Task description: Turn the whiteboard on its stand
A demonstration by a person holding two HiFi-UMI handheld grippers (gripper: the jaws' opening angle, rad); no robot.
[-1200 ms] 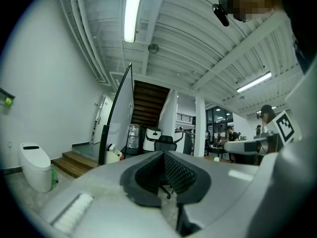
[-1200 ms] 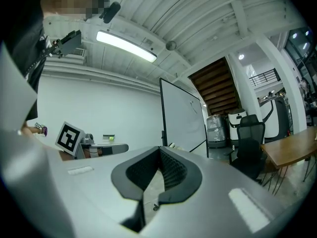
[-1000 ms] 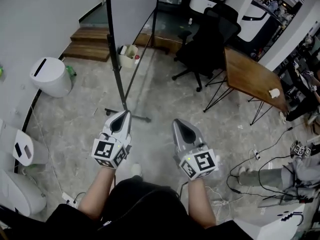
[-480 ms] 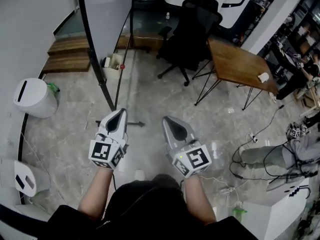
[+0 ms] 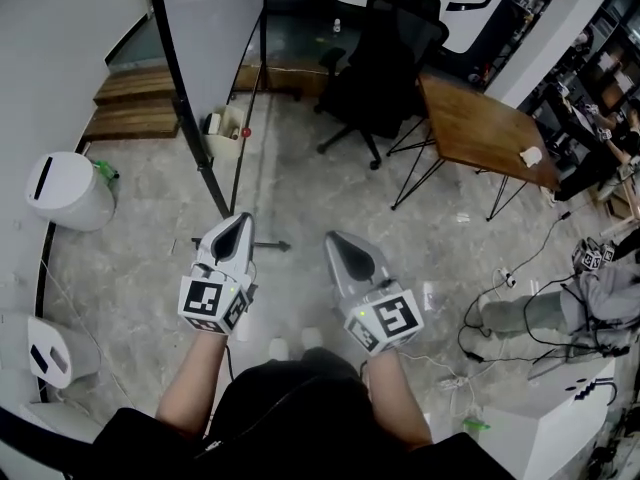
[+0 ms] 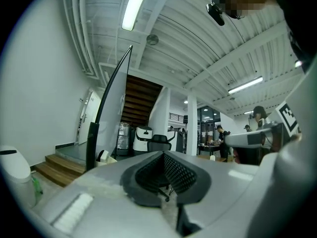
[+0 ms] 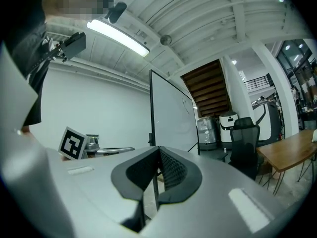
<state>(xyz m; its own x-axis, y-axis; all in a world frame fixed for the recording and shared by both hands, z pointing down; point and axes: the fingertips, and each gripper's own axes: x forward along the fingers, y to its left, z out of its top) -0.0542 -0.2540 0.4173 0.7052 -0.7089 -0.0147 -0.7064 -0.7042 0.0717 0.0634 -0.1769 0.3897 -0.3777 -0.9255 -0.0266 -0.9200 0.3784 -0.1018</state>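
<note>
The task looks barely begun: neither claw has hold of anything, and the board is still out of reach.

In the head view the whiteboard stands in the upper left of the frame. Its pale panel is carried on a black stand that runs down to a foot on the stone floor, near the middle of the picture. The left gripper and the right gripper sit side by side in the lower middle, both pointing up the frame toward the board. They are near the foot of the stand but well apart from the panel.

The left gripper view has the left gripper with its jaws together and nothing between them. The whiteboard shows beyond them at left of centre, seen nearly edge-on. In the right gripper view the right gripper is also closed and empty. The whiteboard rises just above the jaw tips, with its white face turned partly toward the camera.

A black office chair and a wooden table stand to the right of the board, and a white bin sits at the left edge.

By my reading everything is still to do. The person has to close in on the board, open a claw or press against the frame, and swing the panel round on its stand. The chair looks close enough to the board to need watching as it turns.
</note>
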